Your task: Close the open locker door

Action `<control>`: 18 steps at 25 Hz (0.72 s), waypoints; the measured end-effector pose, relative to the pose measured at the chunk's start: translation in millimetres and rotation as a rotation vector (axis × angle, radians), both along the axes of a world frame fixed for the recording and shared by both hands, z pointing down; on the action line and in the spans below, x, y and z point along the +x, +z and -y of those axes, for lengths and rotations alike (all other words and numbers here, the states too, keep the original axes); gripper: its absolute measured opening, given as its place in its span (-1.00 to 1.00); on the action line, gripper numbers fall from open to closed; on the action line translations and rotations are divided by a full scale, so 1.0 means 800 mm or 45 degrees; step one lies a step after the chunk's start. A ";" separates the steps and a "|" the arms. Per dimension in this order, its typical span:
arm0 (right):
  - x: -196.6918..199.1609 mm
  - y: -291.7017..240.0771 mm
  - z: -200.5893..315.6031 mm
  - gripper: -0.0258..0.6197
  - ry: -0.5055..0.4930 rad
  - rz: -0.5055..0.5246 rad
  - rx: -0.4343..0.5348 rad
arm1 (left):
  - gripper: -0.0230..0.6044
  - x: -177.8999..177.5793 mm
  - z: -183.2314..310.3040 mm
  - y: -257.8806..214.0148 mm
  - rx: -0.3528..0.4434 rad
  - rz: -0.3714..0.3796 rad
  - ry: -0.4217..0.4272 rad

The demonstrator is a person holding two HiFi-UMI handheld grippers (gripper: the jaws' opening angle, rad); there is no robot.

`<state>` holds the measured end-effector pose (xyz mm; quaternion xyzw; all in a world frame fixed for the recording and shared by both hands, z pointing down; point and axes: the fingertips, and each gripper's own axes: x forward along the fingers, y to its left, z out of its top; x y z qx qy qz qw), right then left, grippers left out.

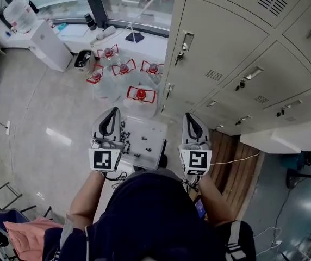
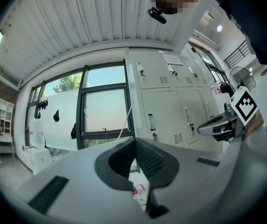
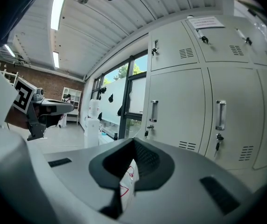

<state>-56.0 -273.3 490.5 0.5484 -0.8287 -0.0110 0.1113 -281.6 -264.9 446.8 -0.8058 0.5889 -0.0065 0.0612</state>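
Grippers, two, hand-held, side by side at the person's front, both pointing toward a grey locker bank (image 1: 226,53).

- Left gripper (image 1: 113,111): jaws pressed together at the tips, nothing between them. It hangs over a small white table (image 1: 154,125) scattered with dark bits.
- Right gripper (image 1: 188,116): jaws pressed together, nothing held. It is nearer the lockers than its partner and clear of them.
- Locker bank: two tiers of doors with vertical handles and vent slots. Every door facing either gripper view lies flush. A key hangs in one lock (image 1: 182,48).
- White panel (image 1: 286,140): juts out from the lockers at the right edge of the head view, well apart from both grippers. It is possibly the open door seen edge-on, but that view does not settle it.
- Water bottles (image 1: 141,94): several, red-capped, on the floor ahead between the table and the window (image 2: 103,106).
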 end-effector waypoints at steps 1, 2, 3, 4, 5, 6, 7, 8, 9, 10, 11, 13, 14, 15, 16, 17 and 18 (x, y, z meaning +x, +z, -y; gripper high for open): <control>-0.001 0.000 0.000 -0.93 0.002 0.002 -0.002 | -0.92 -0.001 -0.001 0.001 -0.002 0.005 0.000; -0.001 0.000 0.001 -0.93 0.003 0.003 -0.005 | -0.92 -0.001 -0.002 0.002 -0.003 0.009 0.001; -0.002 0.000 0.002 -0.93 0.002 0.004 -0.007 | -0.92 -0.001 -0.002 0.003 -0.003 0.012 0.001; -0.002 0.000 0.002 -0.93 0.000 0.004 -0.009 | -0.92 -0.001 -0.002 0.003 -0.002 0.011 0.000; -0.002 0.000 0.003 -0.93 -0.003 0.003 -0.009 | -0.92 -0.001 -0.001 0.003 -0.004 0.007 -0.002; -0.002 0.000 0.003 -0.93 -0.005 0.002 -0.009 | -0.92 -0.001 -0.001 0.004 -0.006 0.003 -0.005; -0.002 0.001 0.004 -0.93 -0.005 0.002 -0.010 | -0.92 -0.001 -0.001 0.004 -0.009 0.001 -0.006; -0.002 0.002 0.004 -0.93 -0.004 0.001 -0.012 | -0.92 -0.001 -0.001 0.005 -0.012 0.003 -0.006; -0.002 0.002 0.004 -0.93 -0.004 -0.001 -0.013 | -0.92 -0.002 -0.002 0.006 -0.016 0.006 -0.007; -0.002 0.003 0.004 -0.93 -0.005 -0.004 -0.015 | -0.92 -0.003 -0.002 0.007 -0.019 0.009 -0.008; -0.003 0.003 0.004 -0.93 -0.007 -0.005 -0.014 | -0.92 -0.003 -0.002 0.008 -0.020 0.011 -0.009; -0.004 0.001 0.005 -0.93 -0.011 -0.004 -0.013 | -0.92 -0.004 -0.002 0.007 -0.015 0.013 -0.009; -0.005 0.000 0.006 -0.93 -0.012 -0.004 -0.011 | -0.92 -0.004 -0.002 0.007 -0.013 0.012 -0.010; -0.006 0.000 0.006 -0.93 -0.014 -0.004 -0.008 | -0.92 -0.004 -0.001 0.006 -0.013 0.010 -0.011; -0.007 0.000 0.007 -0.93 -0.016 -0.003 -0.007 | -0.92 -0.004 -0.001 0.006 -0.014 0.010 -0.013; -0.008 0.000 0.007 -0.93 -0.017 -0.003 -0.007 | -0.92 -0.004 -0.001 0.005 -0.012 0.013 -0.013; -0.008 0.000 0.007 -0.93 -0.018 -0.004 -0.008 | -0.92 -0.005 -0.001 0.005 -0.011 0.018 -0.014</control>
